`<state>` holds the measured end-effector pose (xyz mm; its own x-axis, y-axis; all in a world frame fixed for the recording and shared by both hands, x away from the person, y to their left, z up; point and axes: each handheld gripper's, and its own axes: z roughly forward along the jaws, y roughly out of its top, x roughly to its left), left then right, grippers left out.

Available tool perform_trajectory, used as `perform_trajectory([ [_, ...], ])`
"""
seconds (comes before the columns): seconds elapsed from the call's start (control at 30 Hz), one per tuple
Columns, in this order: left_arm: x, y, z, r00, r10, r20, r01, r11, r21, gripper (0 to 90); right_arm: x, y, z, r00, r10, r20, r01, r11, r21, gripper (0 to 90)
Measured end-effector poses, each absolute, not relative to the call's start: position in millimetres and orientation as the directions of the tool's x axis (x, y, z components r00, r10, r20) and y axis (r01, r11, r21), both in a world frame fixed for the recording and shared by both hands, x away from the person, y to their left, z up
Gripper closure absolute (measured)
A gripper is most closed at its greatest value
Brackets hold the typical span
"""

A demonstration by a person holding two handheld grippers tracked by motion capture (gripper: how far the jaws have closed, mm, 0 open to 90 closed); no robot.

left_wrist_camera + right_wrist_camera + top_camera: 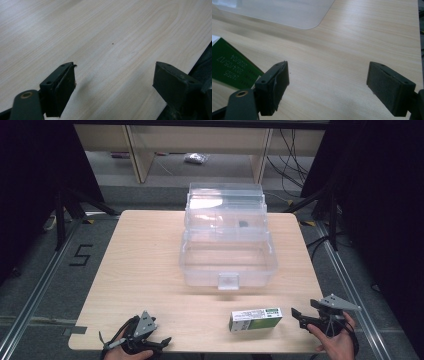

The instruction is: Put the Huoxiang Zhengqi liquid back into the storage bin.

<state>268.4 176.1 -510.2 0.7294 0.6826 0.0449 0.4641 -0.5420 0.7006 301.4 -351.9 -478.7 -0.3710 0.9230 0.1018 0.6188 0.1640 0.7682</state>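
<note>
A green and white carton [255, 318] lies flat on the wooden table [145, 260] near its front edge. My right gripper [298, 317] sits just right of the carton, open, its jaws pointing left toward it. In the right gripper view the open gripper [328, 75] has only bare table between its jaws, and the carton's green end [229, 67] lies at the left, beside the left jaw. My left gripper [159, 344] rests at the front left corner. It [115, 77] is open over bare wood.
A clear plastic storage box [227, 262] stands open at the table's middle back, with its tiered lid [225, 205] raised behind it. Its near corner [287, 12] shows ahead of the right gripper. The floor, shelving legs and cables lie beyond the table.
</note>
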Motion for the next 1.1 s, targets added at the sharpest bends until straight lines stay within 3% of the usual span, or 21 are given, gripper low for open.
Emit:
perform_trajectory([
  [0.07, 268.4, 176.2, -510.0, 0.732, 0.68, 0.045, 0.463, -0.545, 0.699, 17.5, 301.7, -354.9, -477.3, -0.404, 0.912, 0.065, 0.595, 0.207, 0.777, 18.9],
  [0.2, 268.9, 175.8, -510.2, 0.73, 0.681, 0.05, 0.464, -0.549, 0.696, 17.5, 299.2, -352.9, -474.1, -0.408, 0.907, 0.101, 0.618, 0.193, 0.762, 16.4],
  [0.27, 269.1, 176.0, -510.0, 0.731, 0.681, 0.052, 0.463, -0.55, 0.696, 17.5, 300.6, -354.9, -473.4, -0.437, 0.898, 0.054, 0.587, 0.239, 0.774, 15.9],
  [0.37, 268.7, 175.7, -510.9, 0.724, 0.689, 0.038, 0.475, -0.537, 0.697, 17.5, 299.0, -351.8, -472.2, -0.435, 0.896, 0.087, 0.606, 0.22, 0.764, 16.2],
  [0.5, 268.6, 175.9, -510.8, 0.729, 0.683, 0.046, 0.468, -0.546, 0.695, 17.5, 300.1, -350.4, -463.3, -0.495, 0.869, 0.01, 0.567, 0.314, 0.762, 20.6],
  [0.67, 268.8, 175.9, -510.7, 0.729, 0.683, 0.045, 0.469, -0.546, 0.694, 17.5, 296.5, -346.4, -451.0, -0.515, 0.856, 0.044, 0.575, 0.307, 0.759, 21.5],
  [1.1, 269.5, 177.5, -509.1, 0.741, 0.669, 0.055, 0.468, -0.573, 0.673, 17.5, 290.7, -323.7, -413.3, -0.669, 0.742, -0.039, 0.488, 0.478, 0.731, 25.4],
])
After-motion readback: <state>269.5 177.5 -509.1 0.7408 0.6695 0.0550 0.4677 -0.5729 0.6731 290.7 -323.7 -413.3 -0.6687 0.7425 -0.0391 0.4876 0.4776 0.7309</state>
